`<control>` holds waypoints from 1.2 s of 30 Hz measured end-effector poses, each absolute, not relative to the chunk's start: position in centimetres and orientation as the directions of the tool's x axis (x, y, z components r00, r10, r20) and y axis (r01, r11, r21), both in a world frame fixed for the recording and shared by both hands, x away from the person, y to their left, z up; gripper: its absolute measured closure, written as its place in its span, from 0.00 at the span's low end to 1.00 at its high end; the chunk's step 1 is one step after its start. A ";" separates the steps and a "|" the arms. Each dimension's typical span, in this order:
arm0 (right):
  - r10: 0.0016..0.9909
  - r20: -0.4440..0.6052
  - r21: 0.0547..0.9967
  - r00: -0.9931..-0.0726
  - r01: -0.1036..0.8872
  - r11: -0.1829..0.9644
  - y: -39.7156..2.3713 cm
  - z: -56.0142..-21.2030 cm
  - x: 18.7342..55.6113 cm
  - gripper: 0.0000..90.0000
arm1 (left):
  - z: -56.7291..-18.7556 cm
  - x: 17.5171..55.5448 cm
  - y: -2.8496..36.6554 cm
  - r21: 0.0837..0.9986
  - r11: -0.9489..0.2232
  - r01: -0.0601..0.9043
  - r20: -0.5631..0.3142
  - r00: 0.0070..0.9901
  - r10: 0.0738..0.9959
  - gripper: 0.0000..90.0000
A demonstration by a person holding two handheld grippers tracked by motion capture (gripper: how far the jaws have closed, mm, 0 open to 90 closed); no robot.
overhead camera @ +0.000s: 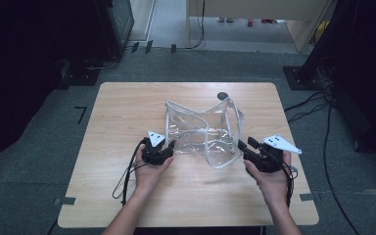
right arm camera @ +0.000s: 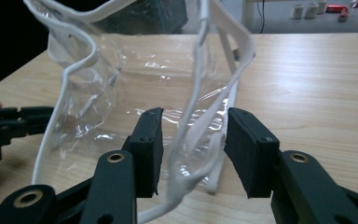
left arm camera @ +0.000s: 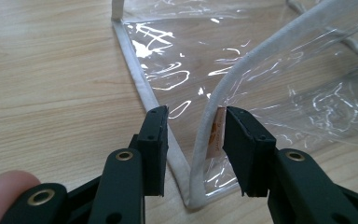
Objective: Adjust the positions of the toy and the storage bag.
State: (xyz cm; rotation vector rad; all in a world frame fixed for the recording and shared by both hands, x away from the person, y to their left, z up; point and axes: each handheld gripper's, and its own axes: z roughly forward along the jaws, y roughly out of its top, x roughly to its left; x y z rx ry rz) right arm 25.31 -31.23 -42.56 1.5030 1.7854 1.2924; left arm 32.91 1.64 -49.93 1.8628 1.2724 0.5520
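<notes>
Tabletop [overhead camera: 127, 196] of pale wood grain, grey carpet [overhead camera: 39, 161] around, cables trailing. Clear bag [overhead camera: 203, 132] at centre; left gripper [overhead camera: 170, 145] and right gripper [overhead camera: 241, 145] both spread, white piping between jaws, unpinched.

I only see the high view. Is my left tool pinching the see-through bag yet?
Observer: Not yet, I think. In the left gripper view, the bag has its white edge standing between the left tool's jaws, and a gap shows beside it.
Operator: What about my right tool?
Observer: Same there. In the right gripper view, the white edge hangs between the right tool's jaws with space on both sides.
Operator: Is anything stuck on the bag?
Observer: Yes, a small tan label sits on the edge, right against one jaw of the left tool.
</notes>
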 end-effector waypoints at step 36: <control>0.897 0.228 0.840 -0.379 0.542 0.015 -27.9 -43.8 21.5 0.96 | -50.7 28.9 6.2 0.758 -0.194 0.623 -0.229 0.533 0.815 0.99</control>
